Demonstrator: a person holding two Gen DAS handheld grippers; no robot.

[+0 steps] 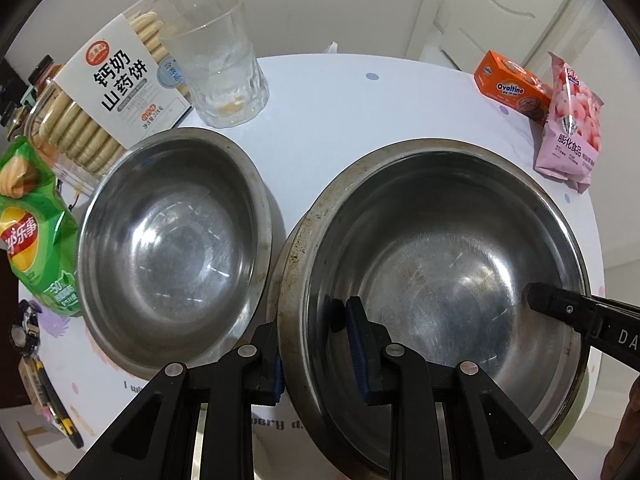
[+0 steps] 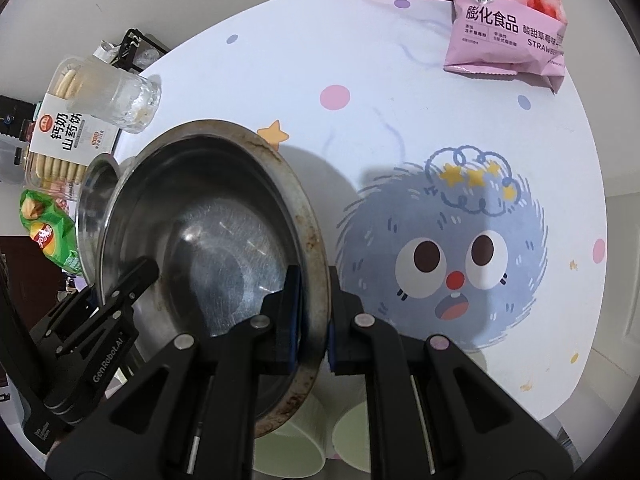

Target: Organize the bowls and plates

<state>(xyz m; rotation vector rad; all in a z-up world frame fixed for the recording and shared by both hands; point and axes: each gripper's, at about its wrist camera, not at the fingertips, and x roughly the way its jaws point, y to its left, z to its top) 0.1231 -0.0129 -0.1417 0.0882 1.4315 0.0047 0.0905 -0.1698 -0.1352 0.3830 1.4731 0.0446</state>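
Gripping opposite rims of the large steel bowl (image 1: 440, 280), both grippers are clamped on it: left gripper (image 1: 320, 344) on one side, right gripper (image 2: 312, 312) on the other. It hangs beside the small steel bowl (image 1: 172, 240) near the worktop (image 2: 400, 120) edge by the snacks.

Left gripper (image 1: 320, 354): matte black angular linkage arms, silver round pivot pins, blue ribbed finger pads. Right gripper (image 2: 312, 320): identical build. White "GenRobot.AI" lettering marks the left body.
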